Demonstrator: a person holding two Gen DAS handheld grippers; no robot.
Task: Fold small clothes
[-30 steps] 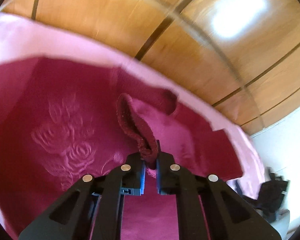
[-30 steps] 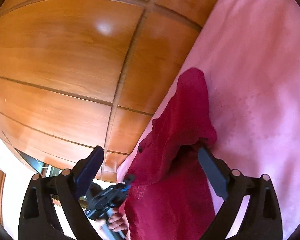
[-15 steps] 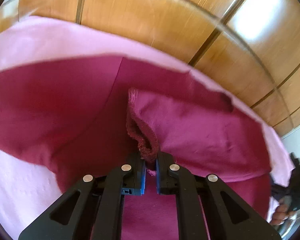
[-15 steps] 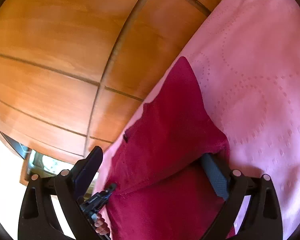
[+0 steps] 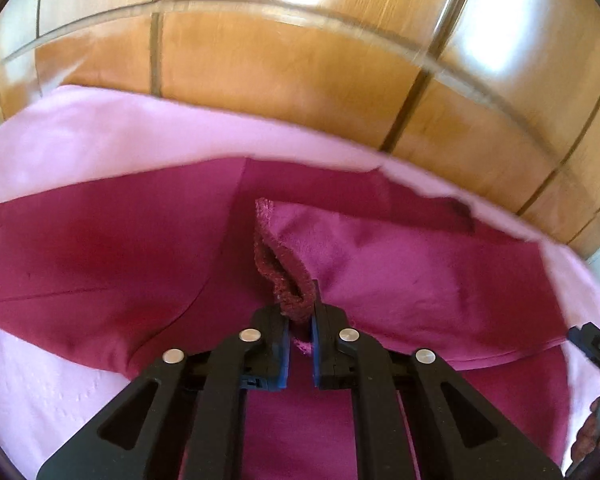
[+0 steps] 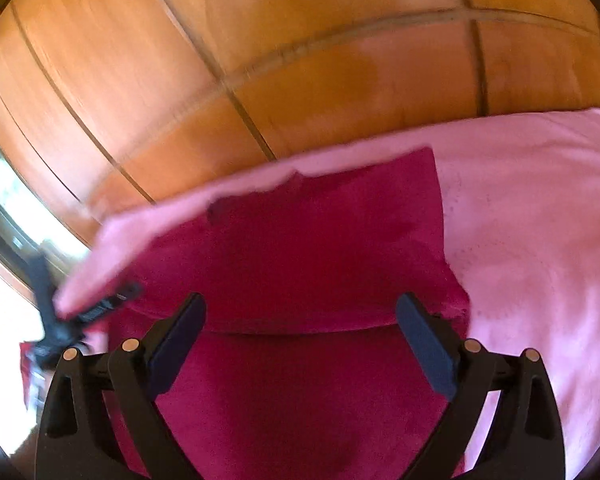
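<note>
Both cams ride on the grippers, tilted down and very near the cloth. Left wrist view looks along the left gripper point(image 5: 300, 320) over the maroon garment point(image 5: 420, 272) on the pink sheet point(image 5: 100, 140), wood panelling point(image 5: 280, 60) at far. Right wrist view looks past the right gripper point(image 6: 300, 320) at the same garment, sheet and panelling. Each view catches the other gripper at its edge.
</note>
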